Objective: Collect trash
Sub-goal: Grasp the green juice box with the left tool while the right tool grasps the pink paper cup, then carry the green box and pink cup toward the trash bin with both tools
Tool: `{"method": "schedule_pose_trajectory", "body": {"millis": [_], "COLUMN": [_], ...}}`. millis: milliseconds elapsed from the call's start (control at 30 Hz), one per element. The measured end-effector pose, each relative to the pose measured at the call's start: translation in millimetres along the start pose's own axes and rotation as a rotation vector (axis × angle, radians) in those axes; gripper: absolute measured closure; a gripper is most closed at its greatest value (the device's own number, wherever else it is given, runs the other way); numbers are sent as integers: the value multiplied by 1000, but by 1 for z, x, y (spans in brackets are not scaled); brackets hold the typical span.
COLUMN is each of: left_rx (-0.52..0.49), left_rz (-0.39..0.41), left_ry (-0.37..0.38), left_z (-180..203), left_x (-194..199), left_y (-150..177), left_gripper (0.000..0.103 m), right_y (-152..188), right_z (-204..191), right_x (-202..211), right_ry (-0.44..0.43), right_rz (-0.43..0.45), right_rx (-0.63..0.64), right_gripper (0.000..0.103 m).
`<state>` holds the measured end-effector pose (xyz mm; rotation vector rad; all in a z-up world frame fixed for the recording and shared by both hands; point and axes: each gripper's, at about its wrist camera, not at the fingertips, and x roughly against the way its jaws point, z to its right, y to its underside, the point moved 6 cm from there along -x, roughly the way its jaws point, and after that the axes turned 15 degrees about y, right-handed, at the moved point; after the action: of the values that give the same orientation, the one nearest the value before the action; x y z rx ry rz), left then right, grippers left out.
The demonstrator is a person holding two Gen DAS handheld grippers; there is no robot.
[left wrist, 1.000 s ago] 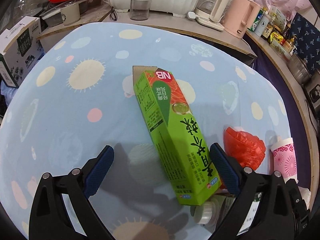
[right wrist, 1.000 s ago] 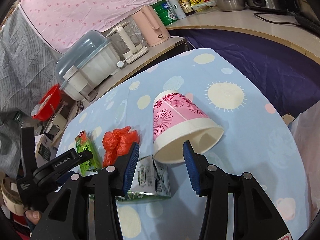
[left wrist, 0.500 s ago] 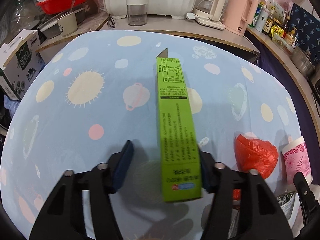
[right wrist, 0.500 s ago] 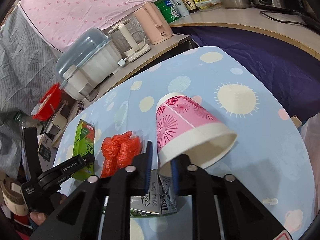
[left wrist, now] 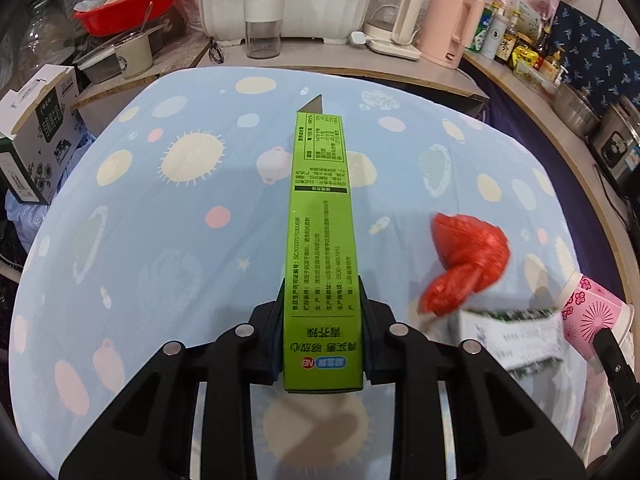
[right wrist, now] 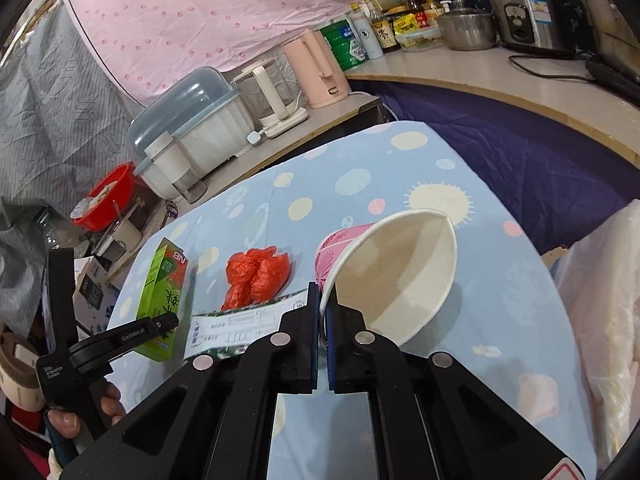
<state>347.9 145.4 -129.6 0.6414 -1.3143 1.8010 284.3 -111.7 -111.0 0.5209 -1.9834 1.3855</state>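
Fingers (left wrist: 362,312) of my left gripper (left wrist: 322,344) are closing on the long green cardboard carton with black print (left wrist: 322,248); its near end sits between their pads, which press its two sides, and the rest of it points straight ahead of them over the light blue cloth-covered surface with pale dots and suns (left wrist: 160,240). Whether the far end touches the cloth, I cannot tell.

My right gripper (right wrist: 322,340) has its fingers (right wrist: 312,336) drawn nearly together, pinching the white rim of the pink flowered paper cup (right wrist: 396,272). That cup lies tilted with its open mouth toward me, just ahead and to the right of the pads.

Left of those right fingers, a crumpled red plastic bag (right wrist: 256,276) rests on the surface, and a flattened white and green printed carton (right wrist: 240,324) lies just beside it, closer to me. Further left, my left hand (right wrist: 80,416) grips the handle of its tool, with the green carton standing tilted in it.
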Motion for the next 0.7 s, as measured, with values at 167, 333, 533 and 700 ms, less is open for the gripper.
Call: {"method": "schedule_pose_trajectory", "body": {"millis": [167,333,533,700], "left_rx": [-26,-57,-116,-176], "left_rz": [18,42,57,49], "left_ry": [36,90,140,178], "left_z": [20,48,88,127], "left_x": [30,61,89,103], "left_y": [17,35,55,75], "left_gripper": [76,76,76,76], "right_y": [5,11,17,20], "right_z": [12,24,47,73], "right_x": [33,67,105,133], "right_ry": [-5,-14,-9,6], "right_rz": [35,71,114,150], "right_rx": [-19,-43,-69,-98], "right_gripper": [99,99,99,99]}}
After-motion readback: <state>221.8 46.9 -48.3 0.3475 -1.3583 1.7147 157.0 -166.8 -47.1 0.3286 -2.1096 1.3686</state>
